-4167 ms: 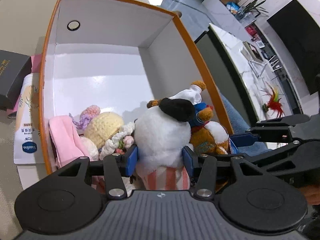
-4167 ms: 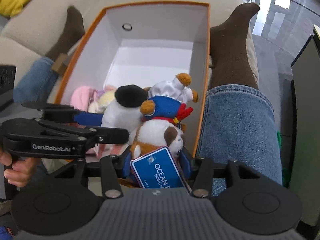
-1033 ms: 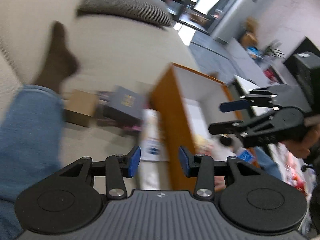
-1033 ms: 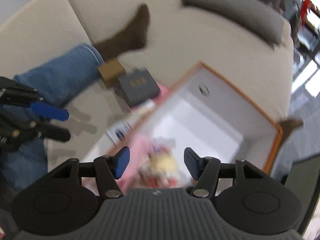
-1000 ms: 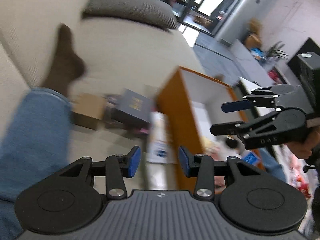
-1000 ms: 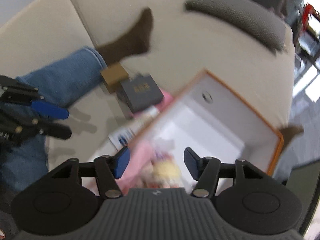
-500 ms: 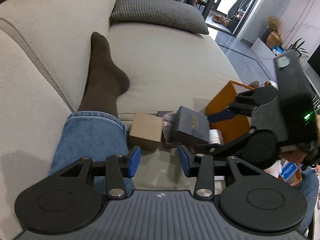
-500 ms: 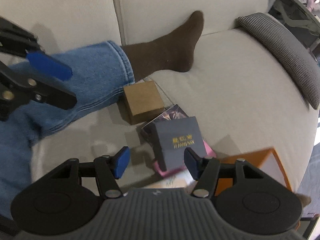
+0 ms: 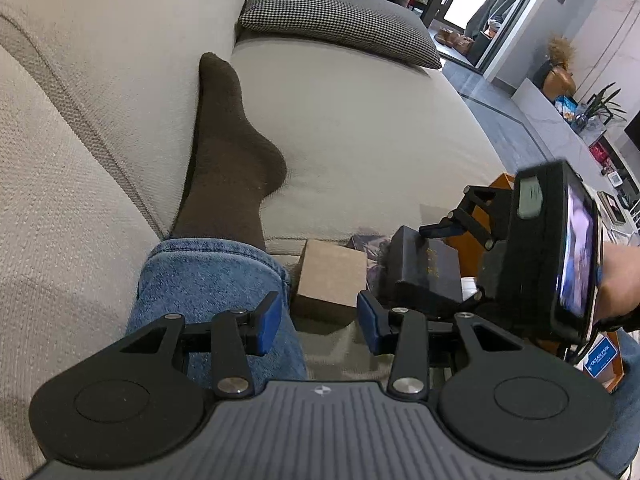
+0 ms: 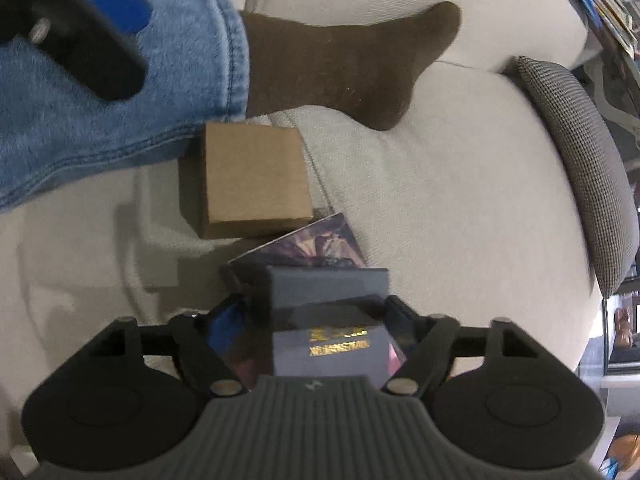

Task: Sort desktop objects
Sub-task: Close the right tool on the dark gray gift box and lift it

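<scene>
A dark blue box with gold lettering (image 10: 330,320) lies on the sofa seat, on top of a purple printed card (image 10: 316,246). My right gripper (image 10: 316,324) is open, with its fingers straddling this box on both sides. The box also shows in the left wrist view (image 9: 424,270), with the right gripper's fingers (image 9: 444,232) over it. A brown cardboard box (image 9: 332,274) sits beside it, also seen in the right wrist view (image 10: 254,178). My left gripper (image 9: 318,322) is open and empty, just in front of the cardboard box. The orange storage box (image 9: 500,184) is mostly hidden behind the right gripper.
A person's jeans leg (image 9: 212,284) and brown sock (image 9: 228,156) lie on the beige sofa (image 9: 360,128), right next to the cardboard box. A checked grey cushion (image 9: 336,20) lies at the back. A blue tag (image 9: 600,356) shows at the far right.
Both grippers let go of the plush toys in the orange box and swung left to the small boxes. My right gripper has dropped down around the dark blue box.
</scene>
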A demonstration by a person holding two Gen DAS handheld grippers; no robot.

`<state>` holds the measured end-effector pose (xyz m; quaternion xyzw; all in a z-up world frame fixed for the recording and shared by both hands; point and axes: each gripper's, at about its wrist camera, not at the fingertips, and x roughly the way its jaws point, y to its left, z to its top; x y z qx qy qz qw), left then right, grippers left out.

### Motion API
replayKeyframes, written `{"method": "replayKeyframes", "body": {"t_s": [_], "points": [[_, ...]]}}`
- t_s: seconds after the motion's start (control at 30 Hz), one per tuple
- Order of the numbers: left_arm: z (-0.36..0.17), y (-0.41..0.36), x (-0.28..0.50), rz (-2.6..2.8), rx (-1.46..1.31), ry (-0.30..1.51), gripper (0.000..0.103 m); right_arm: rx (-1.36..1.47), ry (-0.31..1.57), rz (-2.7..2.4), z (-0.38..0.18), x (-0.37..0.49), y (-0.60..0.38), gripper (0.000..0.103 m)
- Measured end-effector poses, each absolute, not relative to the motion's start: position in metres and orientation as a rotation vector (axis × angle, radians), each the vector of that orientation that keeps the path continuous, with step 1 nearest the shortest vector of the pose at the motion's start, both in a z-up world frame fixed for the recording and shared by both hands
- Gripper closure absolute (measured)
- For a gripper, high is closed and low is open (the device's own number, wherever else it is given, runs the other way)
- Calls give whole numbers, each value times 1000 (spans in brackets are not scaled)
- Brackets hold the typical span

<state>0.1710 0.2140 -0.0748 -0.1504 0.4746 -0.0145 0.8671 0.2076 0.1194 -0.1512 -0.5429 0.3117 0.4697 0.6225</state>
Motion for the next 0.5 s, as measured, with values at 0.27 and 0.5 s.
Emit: {"method": "replayKeyframes", "body": {"t_s": [0.27, 0.5], "points": [[-78, 219, 170, -33, -331, 997, 56, -1377, 619, 1080, -159, 197, 108, 21], [-81, 217, 171, -32, -318, 1010, 56, -1283, 686, 1114, -140, 209, 100, 35]]}}
